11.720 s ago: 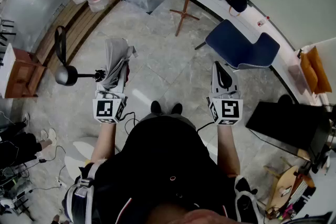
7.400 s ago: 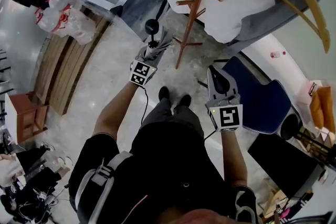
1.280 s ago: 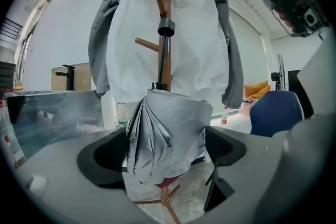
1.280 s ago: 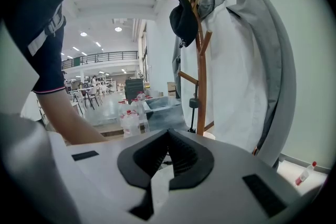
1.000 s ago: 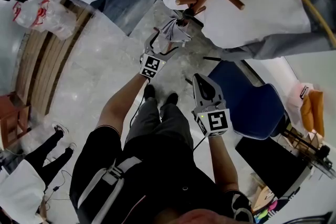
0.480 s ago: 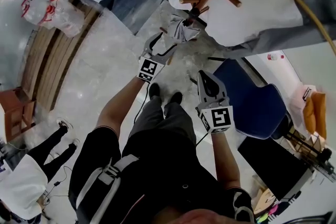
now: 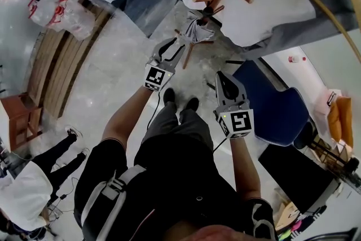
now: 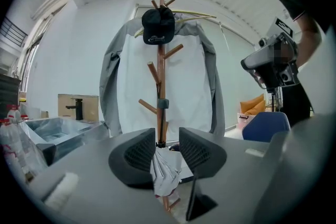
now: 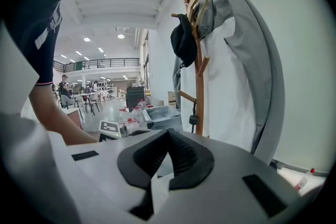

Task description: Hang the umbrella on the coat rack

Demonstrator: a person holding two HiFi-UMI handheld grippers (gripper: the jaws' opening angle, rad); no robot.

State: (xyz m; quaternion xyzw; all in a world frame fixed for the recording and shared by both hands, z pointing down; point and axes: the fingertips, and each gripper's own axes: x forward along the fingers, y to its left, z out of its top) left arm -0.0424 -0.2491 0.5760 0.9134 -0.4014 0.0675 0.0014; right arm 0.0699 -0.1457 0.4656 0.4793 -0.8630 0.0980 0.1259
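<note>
The umbrella (image 7: 196,33), folded into loose grey fabric pleats with a round black knob at its top, hangs on the coat rack (image 8: 161,89). In the right gripper view a thin dark strap runs from that knob up to one of the lower pegs. The bundle of cloth drops straight down beside the pole. The rack is a slim pole of reddish-brown wood with short round pegs slanting upward at several heights. A soft black cap (image 8: 158,24) sits at its top, and a long, smooth grey and white coat (image 8: 210,86) is draped over it. The left gripper (image 8: 167,136) points at the rack. Its dark jaws, ribbed on the inner faces, have just been closing and now stand partly apart with nothing pressed between them. The umbrella shows through the gap, hanging just past the tips and clear of the pads. The right gripper (image 9: 168,139) is held lower and to the side, its ribbed jaws drawn together at the tips and empty. Below is a glossy, mottled stone floor (image 7: 107,82). A blue chair (image 7: 276,104) with a curved shell seat stands near the rack's foot, and clear plastic water bottles (image 7: 56,8) are clustered farther off.
</note>
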